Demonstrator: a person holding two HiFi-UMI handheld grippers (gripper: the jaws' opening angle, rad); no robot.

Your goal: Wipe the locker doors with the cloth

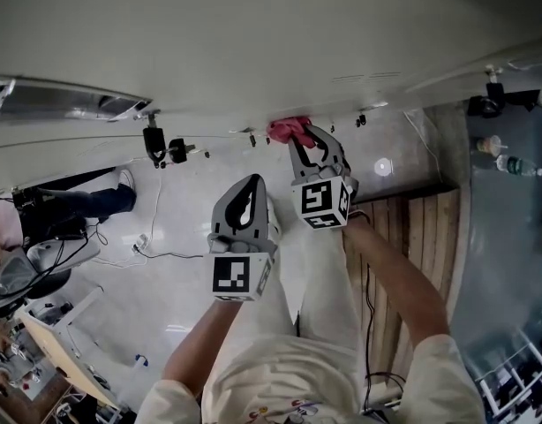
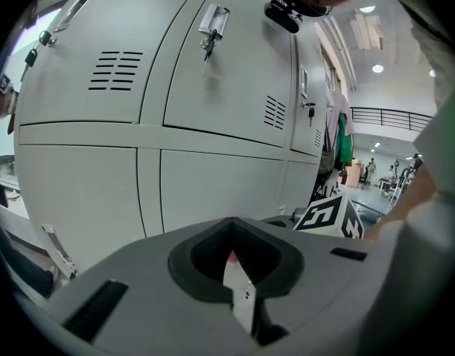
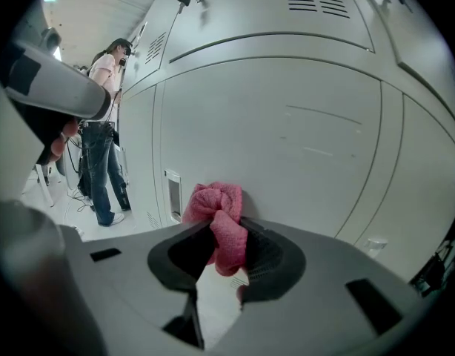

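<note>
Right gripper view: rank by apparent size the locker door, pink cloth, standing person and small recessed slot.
1. The locker door fills most of the frame.
2-3. The standing person and pink cloth look roughly alike; the cloth is far nearer the camera.
4. The small recessed slot.

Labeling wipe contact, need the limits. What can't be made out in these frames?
1. Whether the cloth presses flat on the locker door: right gripper view, hidden behind the cloth's own bunch; head view, too small.
2. How much cloth the right gripper holds: its body covers the rest.
3. Locker bottoms: left gripper view, behind the left gripper.
</note>
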